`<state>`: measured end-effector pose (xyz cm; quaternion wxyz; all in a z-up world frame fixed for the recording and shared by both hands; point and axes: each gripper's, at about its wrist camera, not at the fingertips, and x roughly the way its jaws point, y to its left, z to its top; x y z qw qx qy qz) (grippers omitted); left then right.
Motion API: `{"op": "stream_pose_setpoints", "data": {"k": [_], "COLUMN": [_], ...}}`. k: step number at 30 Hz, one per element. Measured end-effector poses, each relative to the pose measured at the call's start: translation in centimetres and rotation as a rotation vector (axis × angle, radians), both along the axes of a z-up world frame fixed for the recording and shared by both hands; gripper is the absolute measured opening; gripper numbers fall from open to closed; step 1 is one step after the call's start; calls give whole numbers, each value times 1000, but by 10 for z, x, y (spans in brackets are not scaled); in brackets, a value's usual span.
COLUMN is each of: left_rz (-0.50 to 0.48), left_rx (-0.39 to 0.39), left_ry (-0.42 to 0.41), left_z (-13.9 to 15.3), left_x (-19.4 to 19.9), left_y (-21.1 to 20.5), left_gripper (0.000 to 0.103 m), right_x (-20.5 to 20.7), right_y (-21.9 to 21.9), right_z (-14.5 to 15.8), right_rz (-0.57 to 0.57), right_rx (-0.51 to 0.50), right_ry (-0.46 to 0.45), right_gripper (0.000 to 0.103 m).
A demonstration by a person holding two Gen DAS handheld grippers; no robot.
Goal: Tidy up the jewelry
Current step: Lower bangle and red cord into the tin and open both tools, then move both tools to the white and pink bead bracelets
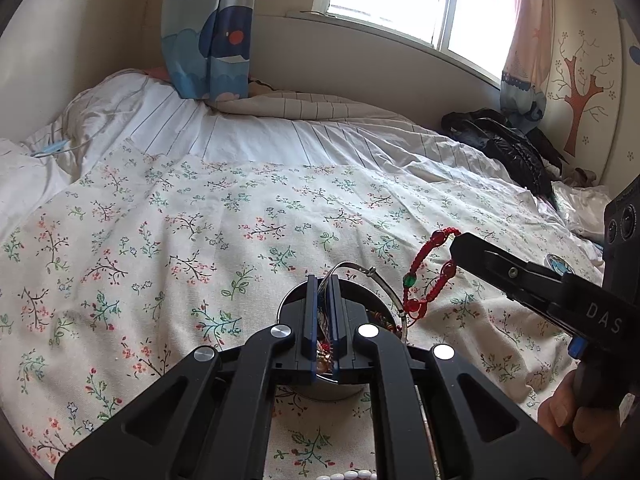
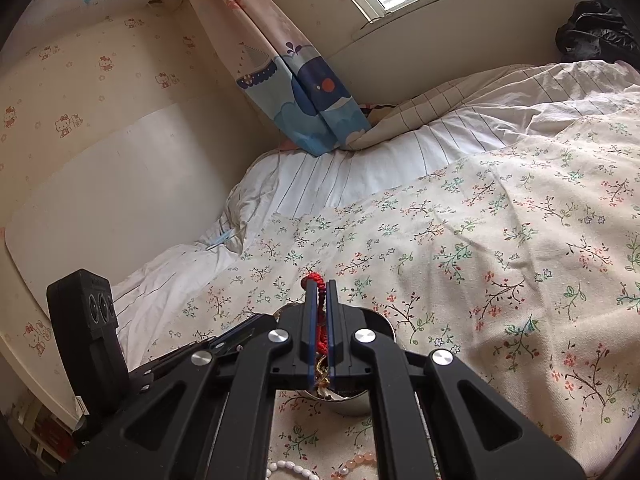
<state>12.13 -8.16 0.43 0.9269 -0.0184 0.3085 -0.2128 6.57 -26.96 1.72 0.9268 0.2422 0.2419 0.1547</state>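
A round metal tin (image 1: 286, 305) with tangled jewelry inside sits on the floral bedspread (image 1: 200, 216). My left gripper (image 1: 324, 280) is shut on one edge of a silver bangle (image 1: 385, 285), which arcs out to the right above the tin. My right gripper (image 1: 454, 242) reaches in from the right, shut on a red braided bracelet (image 1: 423, 277) with red and green beads; the bracelet hangs beside the bangle. In the right wrist view the right gripper (image 2: 321, 282) pinches the red cord (image 2: 310, 278) over the tin (image 2: 354, 406).
A white bead strand (image 2: 288, 470) and a pink bead bracelet (image 2: 360, 459) lie on the bedspread in front of the tin. A black jacket (image 1: 508, 144) lies at the far right corner of the bed. A hand (image 1: 568, 412) grips the right tool.
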Motion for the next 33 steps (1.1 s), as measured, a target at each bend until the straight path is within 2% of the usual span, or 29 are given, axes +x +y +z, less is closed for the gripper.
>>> {"op": "stream_pose_setpoints", "data": {"k": [16, 18, 20, 21, 22, 25, 28, 30, 33], "left_rz": [0, -7, -5, 0, 1, 27, 56, 77, 100], "left_rx": [0, 3, 32, 50, 57, 46, 40, 36, 28], "left_ry": [25, 42, 83, 105, 125, 117, 101, 96, 94], "left_z": [-7, -10, -18, -22, -25, -24, -20, -18, -15], "left_x": [8, 11, 16, 19, 22, 23, 23, 23, 20], "left_y": [-4, -6, -10, -11, -11, -5, 2, 7, 16], "left_gripper": [4, 5, 6, 6, 6, 7, 17, 28, 37], "right_x": [16, 21, 29, 30, 31, 29, 26, 26, 24], "right_y": [8, 12, 17, 18, 19, 16, 11, 7, 1], "right_z": [-4, -8, -16, -19, -21, -21, -21, -23, -25], "right_rz": [15, 29, 16, -3, -7, -15, -30, -47, -67], "right_rx": [-8, -18, -56, -88, -107, -101, -97, -105, -105], "right_ry": [15, 41, 99, 124, 136, 132, 130, 152, 188], "right_gripper": [5, 5, 12, 29, 34, 34, 35, 37, 39]}}
